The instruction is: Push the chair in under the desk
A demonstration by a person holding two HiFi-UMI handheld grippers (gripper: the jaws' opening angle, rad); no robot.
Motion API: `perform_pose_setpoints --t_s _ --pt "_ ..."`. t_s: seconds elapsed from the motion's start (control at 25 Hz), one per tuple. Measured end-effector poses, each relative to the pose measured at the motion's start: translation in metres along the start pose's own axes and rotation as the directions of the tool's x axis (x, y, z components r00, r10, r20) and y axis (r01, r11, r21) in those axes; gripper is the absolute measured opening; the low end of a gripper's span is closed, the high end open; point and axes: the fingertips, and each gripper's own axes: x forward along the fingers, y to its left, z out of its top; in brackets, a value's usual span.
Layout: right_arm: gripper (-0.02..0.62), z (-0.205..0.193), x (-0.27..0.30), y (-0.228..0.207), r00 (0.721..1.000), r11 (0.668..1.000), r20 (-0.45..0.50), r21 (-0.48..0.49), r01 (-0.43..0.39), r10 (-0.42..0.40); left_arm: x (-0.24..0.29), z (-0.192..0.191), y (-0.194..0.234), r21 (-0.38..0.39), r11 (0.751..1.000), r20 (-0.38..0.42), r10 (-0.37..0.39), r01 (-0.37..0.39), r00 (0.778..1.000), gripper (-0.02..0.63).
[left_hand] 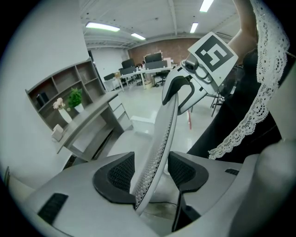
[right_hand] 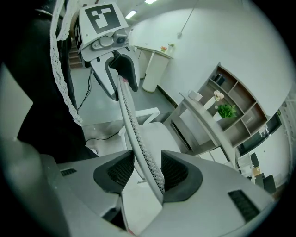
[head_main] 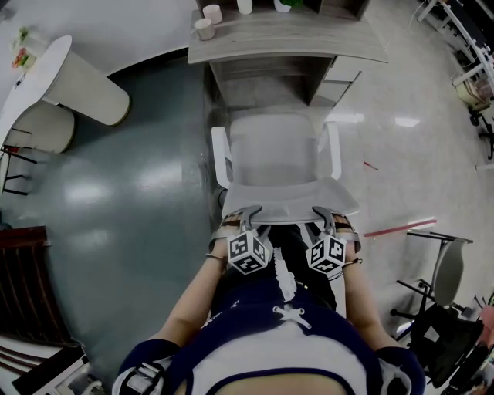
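Note:
A white mesh-backed chair (head_main: 274, 150) with two armrests faces the grey desk (head_main: 285, 42), its seat front at the desk's opening. My left gripper (head_main: 251, 217) and right gripper (head_main: 324, 217) sit side by side on the top edge of the backrest (head_main: 289, 202). In the left gripper view the backrest (left_hand: 159, 139) runs between the jaws of the left gripper (left_hand: 151, 173), which stand apart around it. The right gripper (right_hand: 147, 173) likewise straddles the backrest (right_hand: 132, 125), open; the edge leans on one pad (right_hand: 178, 173).
Two cups (head_main: 207, 23) stand on the desk's left end, and shelves with a plant (left_hand: 74, 98) rise behind it. A rounded white counter (head_main: 77, 85) is far left. A black chair (head_main: 448, 270) stands at the right, near a red floor strip (head_main: 400, 227).

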Motion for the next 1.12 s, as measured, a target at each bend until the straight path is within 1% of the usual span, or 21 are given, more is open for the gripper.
perform_pose_setpoints --t_s 0.72,0.96,1.12 --pt "0.155 0.008 0.017 -0.028 1.0 1.0 0.014 -0.005 0.012 -0.012 0.012 0.006 0.032 -0.002 1.0 -0.005 -0.02 0.02 1.0 0.233" --pt "0.155 0.01 0.019 -0.035 1.0 1.0 0.02 -0.007 0.009 -0.009 0.014 0.008 0.039 0.002 1.0 -0.005 -0.016 0.016 1.0 0.233" --pt "0.155 0.011 0.023 -0.041 1.0 1.0 0.021 -0.009 0.02 -0.02 0.017 0.009 0.046 0.003 1.0 -0.005 -0.015 0.015 1.0 0.233"
